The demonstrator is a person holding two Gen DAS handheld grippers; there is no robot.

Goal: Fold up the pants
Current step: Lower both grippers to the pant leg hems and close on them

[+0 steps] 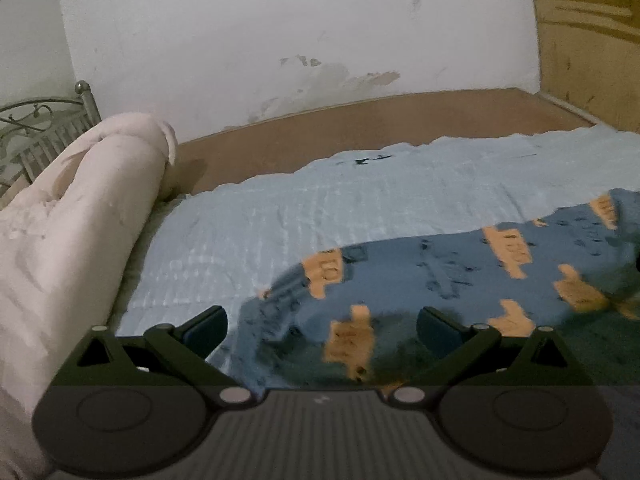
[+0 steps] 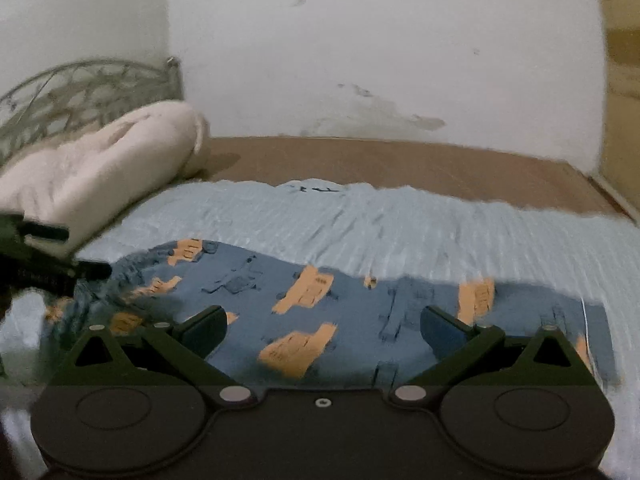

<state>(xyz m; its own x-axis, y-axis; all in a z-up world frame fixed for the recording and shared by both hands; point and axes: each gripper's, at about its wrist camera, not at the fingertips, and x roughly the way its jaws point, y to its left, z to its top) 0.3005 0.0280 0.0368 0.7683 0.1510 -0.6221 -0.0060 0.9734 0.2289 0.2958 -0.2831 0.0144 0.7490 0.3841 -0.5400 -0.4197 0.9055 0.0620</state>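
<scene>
The pants (image 1: 440, 280) are blue with an orange and dark print. They lie spread on the light blue sheet (image 1: 280, 216) of a bed. My left gripper (image 1: 322, 330) is open and empty, low over the pants' left end. In the right wrist view the pants (image 2: 340, 308) stretch across the front of the bed. My right gripper (image 2: 322, 330) is open and empty just above their middle. The left gripper (image 2: 52, 256) shows at the far left of that view, at the pants' left end.
A rolled white quilt (image 1: 80, 216) lies along the bed's left side, before a metal headboard (image 1: 40, 132). Bare brown mattress (image 1: 380, 116) runs behind the sheet, against a stained white wall (image 1: 300, 32). A wooden panel (image 1: 588, 40) stands at the right.
</scene>
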